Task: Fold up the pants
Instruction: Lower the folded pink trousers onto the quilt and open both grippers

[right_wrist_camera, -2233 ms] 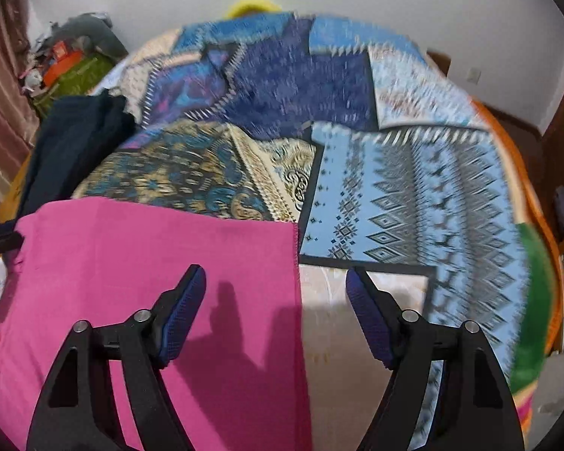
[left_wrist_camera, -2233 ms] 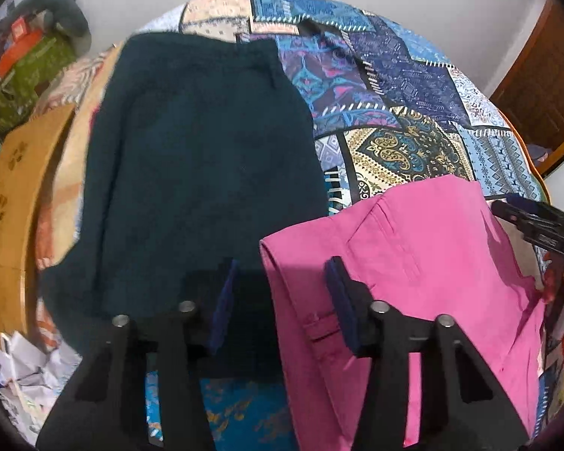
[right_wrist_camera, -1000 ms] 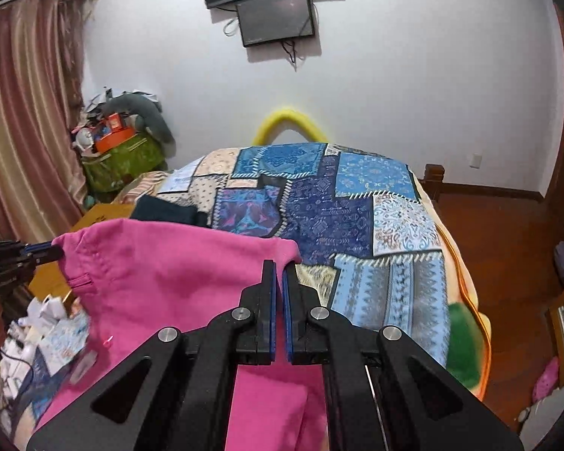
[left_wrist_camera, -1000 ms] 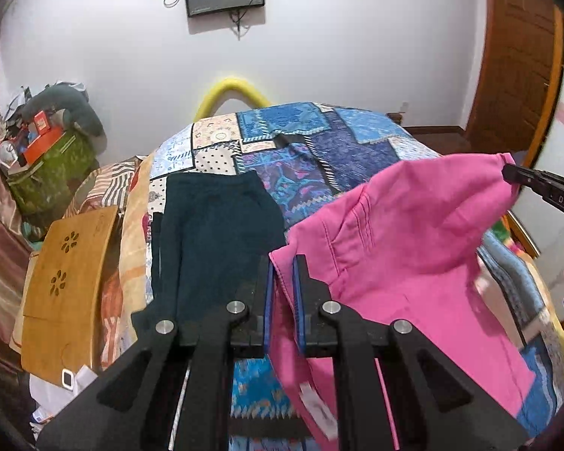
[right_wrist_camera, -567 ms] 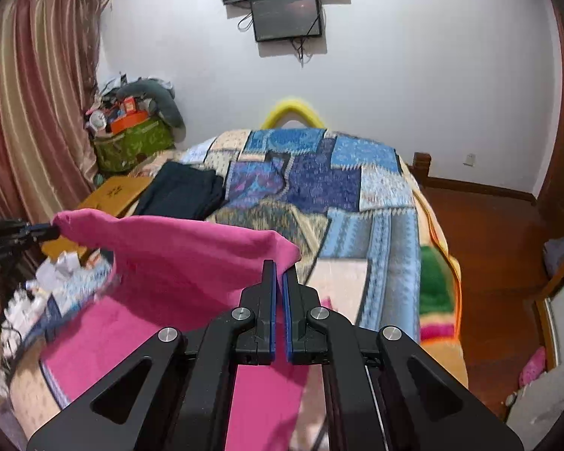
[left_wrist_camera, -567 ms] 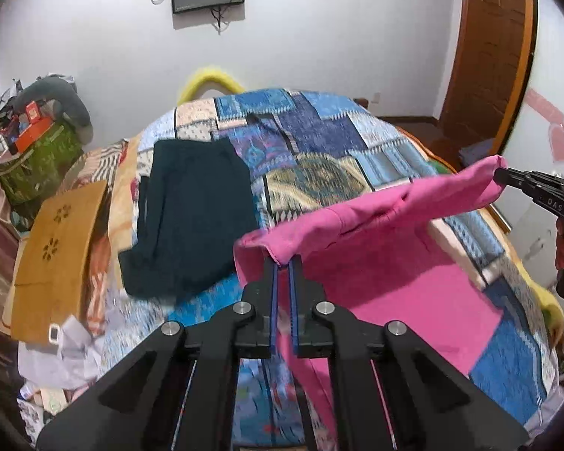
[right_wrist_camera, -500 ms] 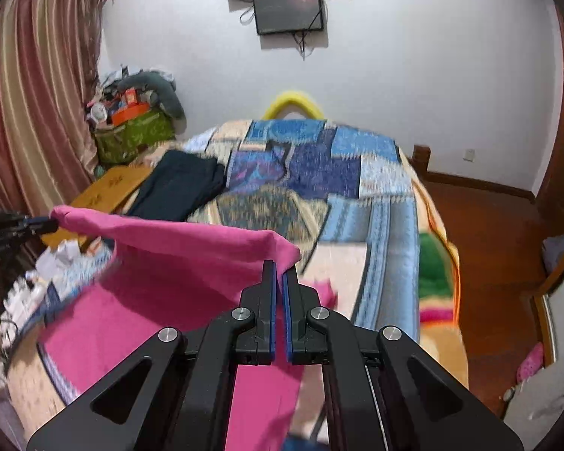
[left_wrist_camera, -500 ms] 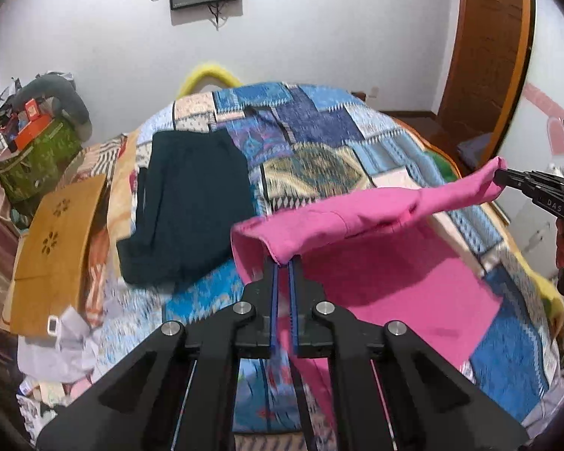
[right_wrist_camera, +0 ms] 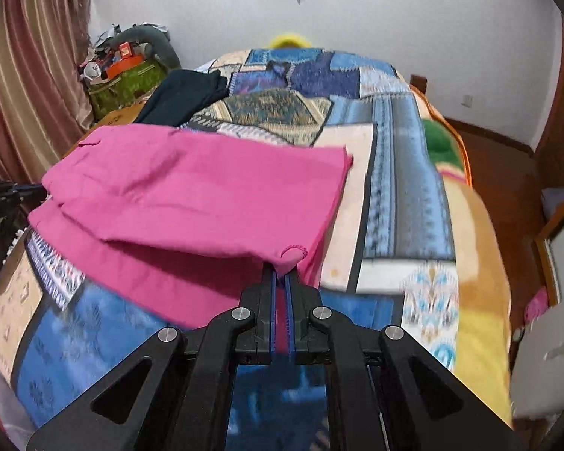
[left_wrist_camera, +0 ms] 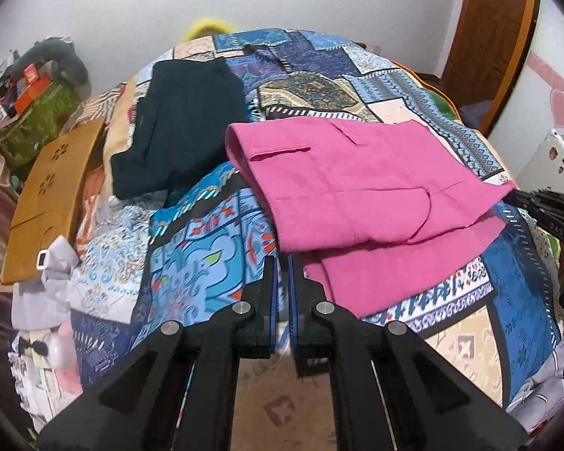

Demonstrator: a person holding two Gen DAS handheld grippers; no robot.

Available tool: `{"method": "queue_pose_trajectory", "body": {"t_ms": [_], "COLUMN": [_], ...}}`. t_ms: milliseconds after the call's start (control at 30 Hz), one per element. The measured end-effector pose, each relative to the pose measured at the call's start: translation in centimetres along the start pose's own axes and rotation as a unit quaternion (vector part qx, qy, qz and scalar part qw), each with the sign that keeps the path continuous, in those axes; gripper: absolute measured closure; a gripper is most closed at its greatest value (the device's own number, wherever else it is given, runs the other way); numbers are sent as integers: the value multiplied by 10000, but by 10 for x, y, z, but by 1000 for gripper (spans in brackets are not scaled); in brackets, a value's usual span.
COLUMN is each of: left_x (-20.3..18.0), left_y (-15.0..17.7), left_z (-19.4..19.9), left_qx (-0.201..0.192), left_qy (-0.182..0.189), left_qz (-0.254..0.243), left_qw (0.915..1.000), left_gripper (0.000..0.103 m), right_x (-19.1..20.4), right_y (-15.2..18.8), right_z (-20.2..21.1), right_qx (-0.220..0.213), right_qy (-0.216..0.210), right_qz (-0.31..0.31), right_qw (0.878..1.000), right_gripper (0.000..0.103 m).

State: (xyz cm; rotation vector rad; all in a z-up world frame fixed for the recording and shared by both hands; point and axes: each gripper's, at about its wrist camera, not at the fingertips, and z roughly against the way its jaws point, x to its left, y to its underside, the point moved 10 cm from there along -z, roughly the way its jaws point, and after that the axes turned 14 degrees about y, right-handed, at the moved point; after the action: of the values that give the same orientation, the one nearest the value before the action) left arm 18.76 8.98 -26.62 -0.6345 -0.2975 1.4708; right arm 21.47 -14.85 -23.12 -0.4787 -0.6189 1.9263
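White walls, wood door far right of L claw, striped curtain left of R claw. Bed w/ patchwork quilt fills both views.

Pink pants lie on quilt just ahead of both claws, top layer doubled over bottom layer, so a fold sits at far side; a pocket slit faces up nr the far-left corner.

L claw: fingers together, near-left corner of top layer sits right at the tips; pinch itself hidden by cloth edge, cannot tell if fabric is caught.

R claw: fingers clamped on pants' near-right corner, pink cloth visible betw. blue pads, small curl of hem just above tips.

Each claw shows at the other's view edge: R one at far right of L view, L one at far left of R view, both at pants' corners.

Dark garment lies flat ahead-left of L claw, apart from pants. Wood board farther left, off bed edge. Green bag w/ clutter far left-ahead of R claw, by curtain.
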Motion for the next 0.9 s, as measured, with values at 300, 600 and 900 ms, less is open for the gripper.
{"method": "queue_pose_trajectory", "body": {"t_ms": [300, 600, 900], "left_x": [0, -44, -78], "left_y": [-21, -40, -28], "left_z": [27, 13, -29], "left_qx": [-324, -300, 215], "left_qy": [-354, -202, -69], "left_qz": [-201, -758, -1269], "left_qw": [9986, 9965, 9917], "left_gripper": [64, 22, 22], "right_x": [10, 72, 94], "right_y": [-6, -3, -5], "right_z": [46, 31, -2], "right_qx": [-435, -366, -255], "right_qy": [-197, -307, -171], "right_qz": [-36, 1053, 1381], "right_qw": [9989, 9933, 9899], "right_gripper": [96, 59, 59]}}
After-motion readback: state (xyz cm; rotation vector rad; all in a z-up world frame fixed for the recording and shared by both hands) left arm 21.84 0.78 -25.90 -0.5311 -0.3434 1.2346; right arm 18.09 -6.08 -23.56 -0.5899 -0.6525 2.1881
